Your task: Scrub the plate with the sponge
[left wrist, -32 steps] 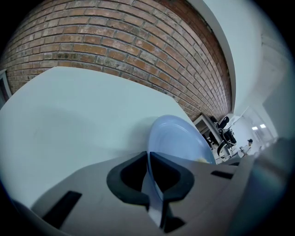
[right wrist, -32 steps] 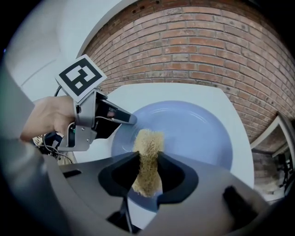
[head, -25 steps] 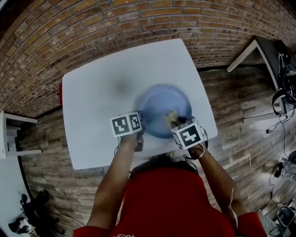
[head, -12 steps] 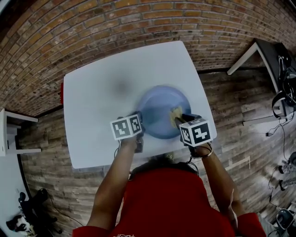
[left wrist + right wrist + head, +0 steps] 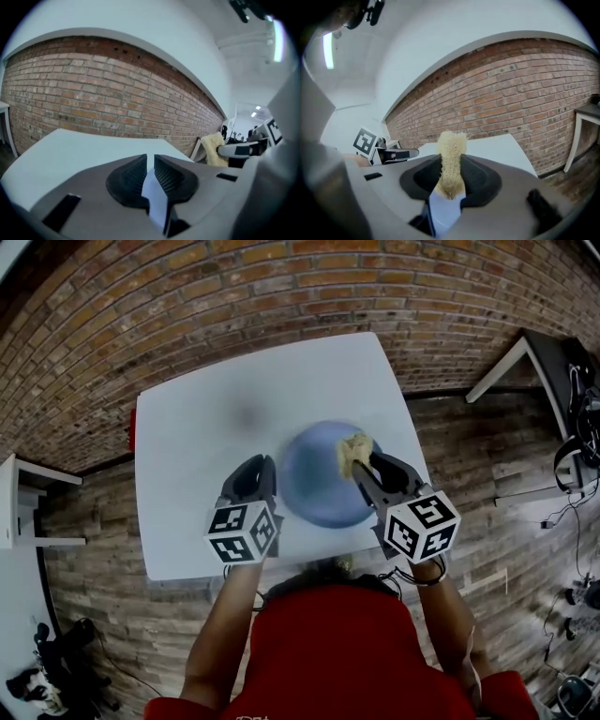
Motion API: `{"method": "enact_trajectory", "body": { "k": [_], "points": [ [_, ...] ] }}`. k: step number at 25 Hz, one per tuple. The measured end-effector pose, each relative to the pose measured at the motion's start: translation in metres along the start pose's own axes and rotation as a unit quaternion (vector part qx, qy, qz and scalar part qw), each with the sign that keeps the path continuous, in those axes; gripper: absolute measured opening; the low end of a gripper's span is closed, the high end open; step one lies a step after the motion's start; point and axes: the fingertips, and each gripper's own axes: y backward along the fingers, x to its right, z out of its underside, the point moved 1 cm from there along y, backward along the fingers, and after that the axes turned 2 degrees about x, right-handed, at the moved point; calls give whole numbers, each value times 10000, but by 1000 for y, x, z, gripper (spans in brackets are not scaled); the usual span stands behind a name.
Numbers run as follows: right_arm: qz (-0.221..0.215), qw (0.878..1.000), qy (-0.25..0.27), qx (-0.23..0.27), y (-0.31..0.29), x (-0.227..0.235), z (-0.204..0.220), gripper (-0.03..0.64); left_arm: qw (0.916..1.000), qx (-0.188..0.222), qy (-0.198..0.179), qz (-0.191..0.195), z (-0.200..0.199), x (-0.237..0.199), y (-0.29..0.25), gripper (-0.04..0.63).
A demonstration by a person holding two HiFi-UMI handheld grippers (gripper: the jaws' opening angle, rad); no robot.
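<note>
Sponge (image 5: pixel 354 453), clamped in the right gripper (image 5: pixel 371 472), hovers over the blue plate's (image 5: pixel 317 488) right edge, while left of the plate the left gripper's (image 5: pixel 255 474) empty jaws have just been opening.

In the head view, the right gripper (image 5: pixel 366 465) and the sponge (image 5: pixel 354 452) cover the right rim of the plate (image 5: pixel 314 479). The person (image 5: pixel 347 643) hides part of the near edge of the table (image 5: pixel 187 446). A red object (image 5: pixel 131 429) at the table's left edge is mostly hidden and cannot be identified. Dark items (image 5: pixel 577 442) at the right edge are cut off and too small to tell. In the right gripper view, the sponge's lower end is hidden between the jaws.
</note>
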Motion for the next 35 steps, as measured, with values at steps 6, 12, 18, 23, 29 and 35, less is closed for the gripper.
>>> {"method": "enact_trajectory", "body": {
  "k": [6,12,18,23,29,35],
  "points": [
    [-377,9917,588,1076,14,-26,-48,120,9901,1011,-819,527,-58,54,24,40],
    [-606,9801,996,1609,27,-55,-77,120,9778,1530,-1088,931,-87,84,42,24],
    [-550,9730,1186,1902,39,-62,-93,120,9697,1764,-1282,1099,-99,102,48,15],
    [-449,9707,1207,2030,45,-63,-100,120,9654,1857,-1301,1286,-105,110,53,14],
    [-402,9689,1322,2055,48,-67,-99,120,9642,1880,-1275,1366,-106,114,51,14],
    [-350,9695,1336,2025,48,-69,-96,118,9629,1875,-1284,1452,-105,117,52,14]
  ]
}}
